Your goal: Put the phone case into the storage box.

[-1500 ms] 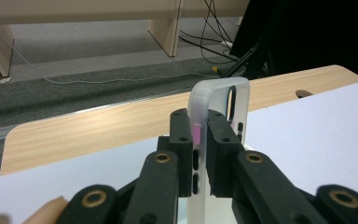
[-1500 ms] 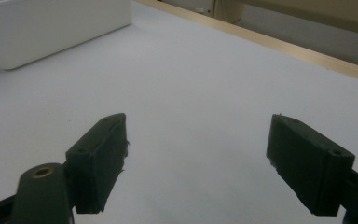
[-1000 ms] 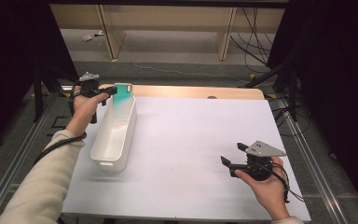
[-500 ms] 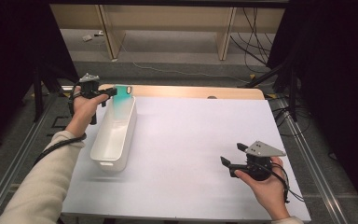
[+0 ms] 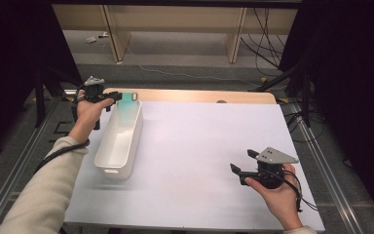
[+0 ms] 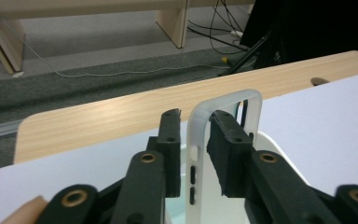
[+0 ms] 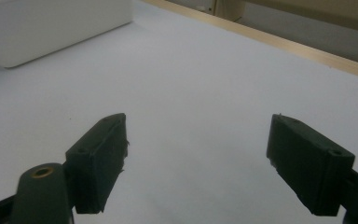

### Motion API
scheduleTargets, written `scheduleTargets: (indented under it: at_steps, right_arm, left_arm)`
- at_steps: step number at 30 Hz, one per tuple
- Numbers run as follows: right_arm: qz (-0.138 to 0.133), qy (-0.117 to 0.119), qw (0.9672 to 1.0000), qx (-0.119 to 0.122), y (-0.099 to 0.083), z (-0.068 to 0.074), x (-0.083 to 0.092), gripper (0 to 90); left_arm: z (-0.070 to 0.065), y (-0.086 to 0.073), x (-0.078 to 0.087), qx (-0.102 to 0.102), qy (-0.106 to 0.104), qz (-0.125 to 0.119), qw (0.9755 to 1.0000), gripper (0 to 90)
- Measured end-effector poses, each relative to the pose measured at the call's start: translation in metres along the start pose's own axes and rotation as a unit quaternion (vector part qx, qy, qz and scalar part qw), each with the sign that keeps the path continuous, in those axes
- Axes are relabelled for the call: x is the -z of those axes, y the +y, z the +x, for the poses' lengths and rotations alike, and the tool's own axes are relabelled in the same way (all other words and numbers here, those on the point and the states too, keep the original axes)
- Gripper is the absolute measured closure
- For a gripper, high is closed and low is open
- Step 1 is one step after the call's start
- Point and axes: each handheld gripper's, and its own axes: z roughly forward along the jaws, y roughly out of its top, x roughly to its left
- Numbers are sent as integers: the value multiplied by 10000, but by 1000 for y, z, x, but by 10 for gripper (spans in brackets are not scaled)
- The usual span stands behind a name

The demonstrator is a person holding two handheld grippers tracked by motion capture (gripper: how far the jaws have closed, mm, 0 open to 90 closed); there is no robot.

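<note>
Translucent plastic, a phone case [image 6: 223, 116], is standing between the left gripper [image 5: 118, 96]'s jaws, which have just been opening; a gap is showing beside one pad in the left gripper view. The high view is showing it above the white bin [image 5: 108, 158]'s far end, near the table [image 5: 195, 146]'s far left corner. The right gripper [image 5: 241, 163] is hanging spread wide, empty, near the near right corner.

high view: above, forward-down | gripper views: close, along jaws | shared: bin [image 5: 119, 141]

My wooden table [image 5: 199, 95] carries a white sheet [image 5: 204, 146]; on it, at my left, stands a white bin [image 5: 119, 141].
</note>
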Motion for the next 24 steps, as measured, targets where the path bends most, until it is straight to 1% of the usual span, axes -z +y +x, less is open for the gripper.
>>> scheduleTargets:
  at_steps: [3, 6, 9, 11, 12, 13, 14, 15, 17, 18, 19, 21, 23, 24]
  right_arm:
    - [0, 2, 10000, 0, 0, 0, 0, 215]
    - [11, -3, 10000, -15, 0, 0, 0, 215]
    - [0, 1, 10000, -4, 0, 0, 0, 215]
    - [27, 32, 10000, -45, 0, 1, 0, 215]
    - [-3, -1, 10000, -3, 0, 0, -1, 215]
    - [70, -15, 10000, 5, 0, 1, 0, 215]
    - [72, -13, 10000, 4, 0, 1, 0, 215]
    - [-4, 1, 10000, -4, 0, 1, -1, 215]
    - [-12, -3, 10000, 2, 0, 1, 0, 215]
    - [22, 28, 10000, -44, 0, 1, 0, 215]
    - [26, 30, 10000, -52, 0, 1, 0, 215]
    - [30, 29, 10000, -53, 0, 1, 0, 215]
    - [27, 30, 10000, -50, 0, 1, 0, 215]
    - [28, 33, 10000, -50, 0, 1, 0, 215]
  left_arm:
    - [-1, 1, 2, -28, 112, -7, 9999, 643]
    - [-1, 1, 3, 36, 197, -21, 9998, 580]
    - [0, 1, 6, 10, 306, 2, 9995, 523]
    - [1, 1, 7, -28, 285, 26, 9996, 524]
    - [1, 1, 7, -44, 291, 30, 9996, 523]
    - [1, 2, 7, -66, 315, 40, 9995, 522]
    - [1, 2, 7, -78, 331, 47, 9994, 518]
    - [1, 2, 7, -80, 337, 50, 9994, 510]
    - [0, 2, 7, -82, 365, 82, 9993, 480]
    - [0, 3, 6, -95, 365, 108, 9992, 465]
    - [0, 2, 6, -65, 377, 121, 9992, 453]
    - [-1, 3, 5, -91, 438, 176, 9988, 422]
    - [-1, 3, 5, -161, 510, 231, 9983, 400]
    - [-2, 4, 4, -106, 535, 207, 9983, 387]
